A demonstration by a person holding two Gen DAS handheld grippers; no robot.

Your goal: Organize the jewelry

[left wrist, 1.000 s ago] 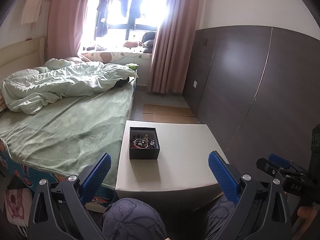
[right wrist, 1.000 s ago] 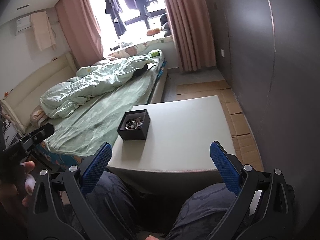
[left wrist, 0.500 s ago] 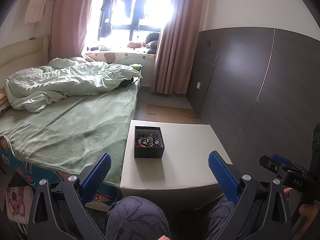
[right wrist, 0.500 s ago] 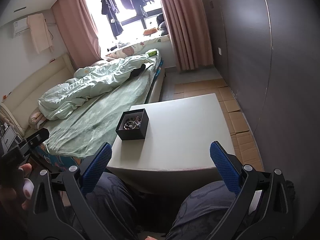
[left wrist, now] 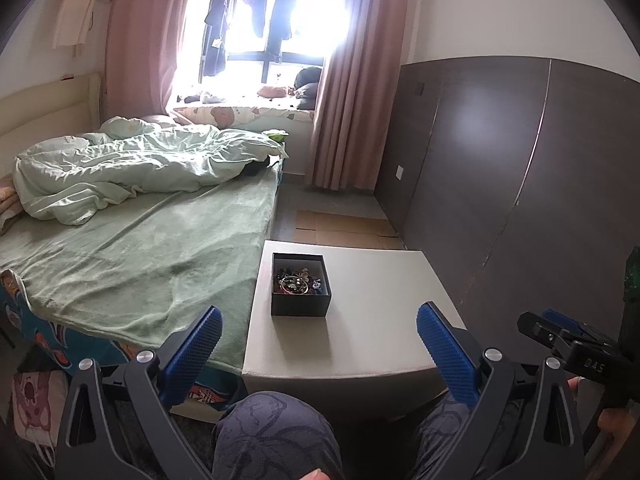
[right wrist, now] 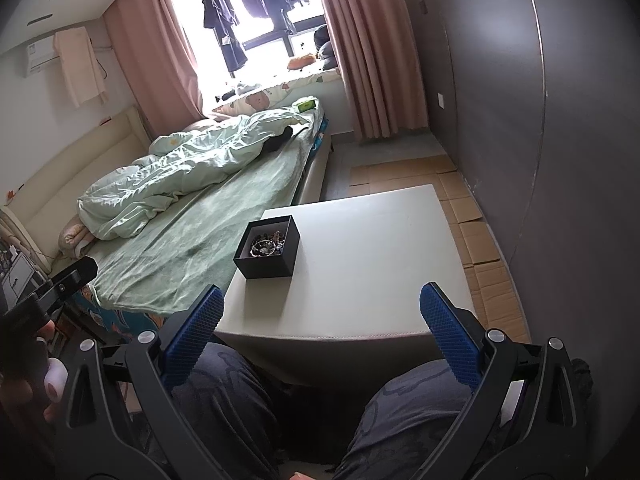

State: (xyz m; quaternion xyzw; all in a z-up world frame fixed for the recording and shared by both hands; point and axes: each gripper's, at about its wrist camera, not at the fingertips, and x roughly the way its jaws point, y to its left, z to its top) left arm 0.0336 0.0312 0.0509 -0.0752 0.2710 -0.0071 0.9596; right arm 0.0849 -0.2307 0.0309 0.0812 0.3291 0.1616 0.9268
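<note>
- Nearest to both cameras are the person's knees in dark blue patterned trousers [left wrist: 276, 436], tucked against the front edge of the table.
- The left gripper [left wrist: 318, 344], black-framed with blue ribbed finger pads [left wrist: 196, 344], is held low over the knees with its jaws spread wide and nothing between them.
- The right gripper [right wrist: 320, 338], of the same black and blue build, likewise stands wide apart and empty, short of the table's near edge; in the left wrist view it shows at the right margin, with part of a hand [left wrist: 612, 424] below it.
- A low square white table [left wrist: 384, 320] stands just ahead of the knees, beside the bed.
- On the table's left half sits a small square black open-topped box [left wrist: 300, 304], upright, near the edge that faces the bed.
- Inside the box lies a tangled heap of mixed jewelry [right wrist: 267, 245]: a ring-shaped bangle and beads can be made out, the single pieces too small to tell.
- To the left runs a bed with a pale green sheet [left wrist: 140, 256], and a crumpled light green duvet [left wrist: 132, 168] lies farther up it.
- Flattened brown cardboard [right wrist: 476, 240] covers the floor to the right of and beyond the table, along a dark brown panelled wall [left wrist: 500, 184].
- Farthest off, pink curtains [left wrist: 352, 92] frame a bright window [left wrist: 276, 32] where dark clothes hang.
</note>
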